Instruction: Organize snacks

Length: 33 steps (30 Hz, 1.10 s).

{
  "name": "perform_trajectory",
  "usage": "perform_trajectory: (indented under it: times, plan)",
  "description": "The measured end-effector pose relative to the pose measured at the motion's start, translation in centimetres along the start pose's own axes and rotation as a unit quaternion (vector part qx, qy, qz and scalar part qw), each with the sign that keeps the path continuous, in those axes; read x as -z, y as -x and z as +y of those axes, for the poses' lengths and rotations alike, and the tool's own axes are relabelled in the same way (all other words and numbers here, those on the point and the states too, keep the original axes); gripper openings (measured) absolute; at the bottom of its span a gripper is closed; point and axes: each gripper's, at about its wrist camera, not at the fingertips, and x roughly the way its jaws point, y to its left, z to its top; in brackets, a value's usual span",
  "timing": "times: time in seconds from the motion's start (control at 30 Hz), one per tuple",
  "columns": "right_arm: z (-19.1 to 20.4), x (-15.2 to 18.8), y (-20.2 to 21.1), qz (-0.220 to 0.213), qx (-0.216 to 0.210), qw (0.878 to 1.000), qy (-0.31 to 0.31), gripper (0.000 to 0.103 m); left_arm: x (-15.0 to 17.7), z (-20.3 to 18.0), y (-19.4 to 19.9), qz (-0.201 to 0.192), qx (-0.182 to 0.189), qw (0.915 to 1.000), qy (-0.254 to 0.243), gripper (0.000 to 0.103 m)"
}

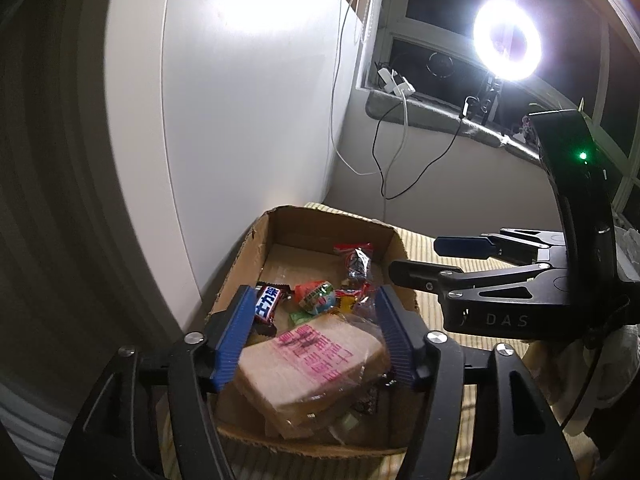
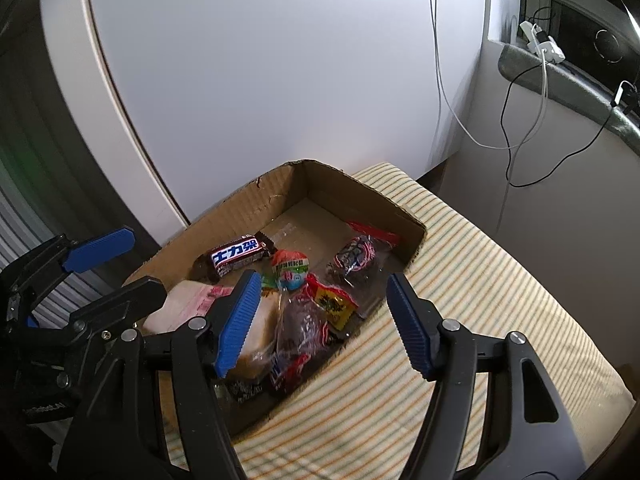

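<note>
A cardboard box [image 1: 280, 224] [image 2: 360, 192] sits on a striped cloth surface and holds several snacks. A bagged bread sandwich [image 1: 312, 364] [image 2: 188, 304] lies at its near end. Beyond it are a dark chocolate bar [image 1: 267, 302] [image 2: 236, 256], a round candy [image 1: 316, 296] [image 2: 291, 270], a yellow-red packet [image 2: 334, 304] and a clear bag of dark snacks [image 1: 358, 260] [image 2: 354, 258]. My left gripper [image 1: 312, 332] is open above the sandwich, its blue pads on either side without touching. My right gripper [image 2: 322, 320] is open and empty over the box's right side.
The striped cloth [image 2: 460, 300] covers a cushion-like surface with a rounded right edge. A white panel [image 2: 260, 80] stands behind the box. A bright ring light [image 1: 507, 38] and hanging cables [image 1: 380, 140] are by the window sill at the right.
</note>
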Motion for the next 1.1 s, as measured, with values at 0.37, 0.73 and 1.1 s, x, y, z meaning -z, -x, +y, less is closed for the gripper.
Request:
perform_trajectory:
  times: [0.37,0.73,1.1]
  plan:
    - [0.6,2.3,3.8,-0.032,0.021,0.999,0.006,0.09,0.9,-0.8,2.5,-0.014,-0.012,0.9998,-0.006,0.072]
    - [1.8,5.5,7.5,-0.065,0.059,0.996,0.016,0.093,2.4,-2.1,5.3,-0.029,-0.039,0.9987,-0.015,0.081]
    - [2.3,8.3,9.5,-0.079,0.088,0.993,0.017,0.093,3.6,-3.1,6.4,-0.031,-0.049,0.9982,-0.016,0.082]
